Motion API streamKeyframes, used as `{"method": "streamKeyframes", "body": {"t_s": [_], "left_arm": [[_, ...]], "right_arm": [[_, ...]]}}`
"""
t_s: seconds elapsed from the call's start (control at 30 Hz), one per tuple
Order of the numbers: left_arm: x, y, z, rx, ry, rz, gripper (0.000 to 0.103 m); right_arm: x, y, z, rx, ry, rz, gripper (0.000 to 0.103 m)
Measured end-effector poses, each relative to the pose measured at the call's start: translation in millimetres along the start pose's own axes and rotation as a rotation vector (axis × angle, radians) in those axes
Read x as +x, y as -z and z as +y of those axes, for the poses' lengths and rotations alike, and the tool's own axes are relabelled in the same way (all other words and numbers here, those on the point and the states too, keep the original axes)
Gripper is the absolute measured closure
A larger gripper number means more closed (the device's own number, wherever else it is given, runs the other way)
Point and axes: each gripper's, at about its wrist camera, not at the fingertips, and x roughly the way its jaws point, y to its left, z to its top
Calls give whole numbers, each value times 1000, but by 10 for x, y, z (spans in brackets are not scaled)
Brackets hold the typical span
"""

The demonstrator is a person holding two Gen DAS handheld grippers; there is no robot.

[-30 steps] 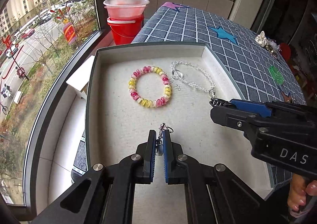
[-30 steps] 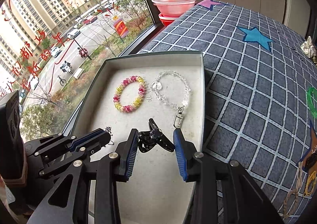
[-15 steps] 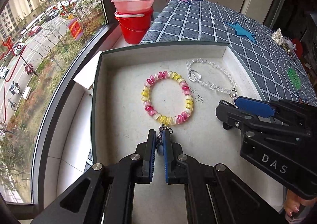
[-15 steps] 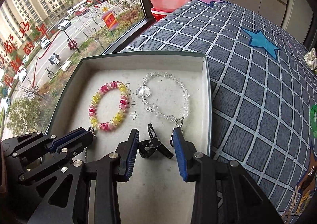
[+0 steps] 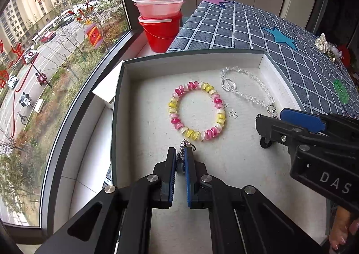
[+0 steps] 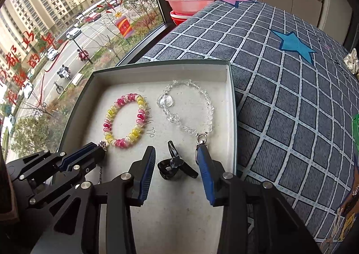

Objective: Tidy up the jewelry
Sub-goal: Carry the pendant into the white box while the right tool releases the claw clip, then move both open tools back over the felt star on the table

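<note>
The supporting surface is a bed or cushion covered in blue-grey checked fabric (image 6: pixel 280 88) with star patches. An open shallow box (image 5: pixel 116 101) with a pale interior rests directly on it at the window-side edge. White fabric flowers (image 5: pixel 323 44) lie on the far side, well apart from the box.

Non-task stuff: red bucket (image 5: pixel 162 34) with clear bowl (image 5: pixel 159 5) stacked on top, far beyond the fingertips by the window (image 5: pixel 56 40); checked star-print cloth (image 6: pixel 280 70) right of them.
</note>
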Motion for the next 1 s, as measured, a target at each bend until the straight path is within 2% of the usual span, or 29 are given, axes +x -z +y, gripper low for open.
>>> {"method": "streamKeyframes", "body": {"t_s": [0.1,0.33,0.6,0.67,0.7,0.77,1.0], "left_arm": [[-60,4,-3,-4,-5,-18,88],[-178,40,-142,53,-29,-52,88],[-285,71,-193,54,-16,-61,88],[-305,79,-206,52,-16,-61,35],[-334,84,-206,44,-24,-75,0],[-437,100,-233,49,-27,-124,0],[-581,97,-356,82,-37,-149,0]], "right_arm": [[-144,-26,-75,42,-36,-31,47],[-556,-8,-224,98,-70,-109,36],[-859,177,-347,119,-83,-146,24],[-916,226,-400,133,-84,-155,24],[-945,252,-424,139,-85,-157,24],[-1001,306,-474,149,-86,-161,24],[-1160,465,-664,188,-82,-181,20]]}}
